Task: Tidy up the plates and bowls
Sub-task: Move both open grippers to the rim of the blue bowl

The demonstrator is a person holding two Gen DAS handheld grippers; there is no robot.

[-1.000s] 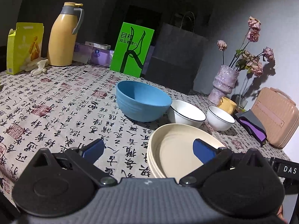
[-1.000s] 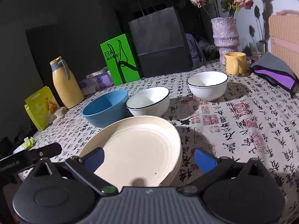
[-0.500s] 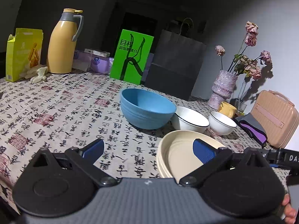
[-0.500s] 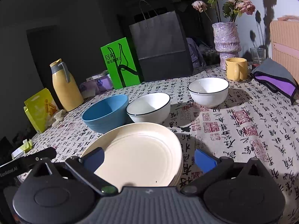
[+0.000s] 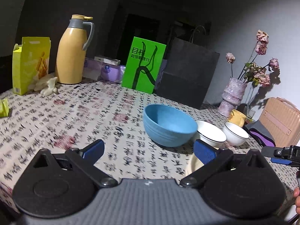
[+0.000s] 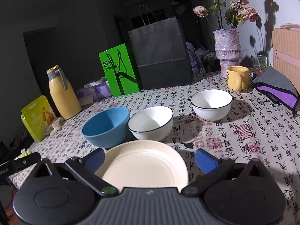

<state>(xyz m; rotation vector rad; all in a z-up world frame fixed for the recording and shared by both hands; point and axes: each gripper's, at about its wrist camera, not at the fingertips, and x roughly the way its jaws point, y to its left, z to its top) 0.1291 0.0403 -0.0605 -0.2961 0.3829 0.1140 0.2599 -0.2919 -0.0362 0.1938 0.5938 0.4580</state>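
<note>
Right wrist view: right hand-held gripper (image 6: pixel 150 158) spread wide over cream plate stack (image 6: pixel 144 164) on desk (image 6: pixel 253 131), blue bowl (image 6: pixel 106 126) just beyond; left hand-held gripper (image 5: pixel 148 150) likewise released, grasping nothing.

A calligraphy-print cloth is covering the worktop (image 6: pixel 253 131). A blue bowl (image 6: pixel 106 127), two white bowls (image 6: pixel 151 124) and stacked cream plates (image 6: pixel 144 165) are sitting on it.

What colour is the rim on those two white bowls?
A thin black line rims both white bowls, clearest in the right wrist view.
</note>
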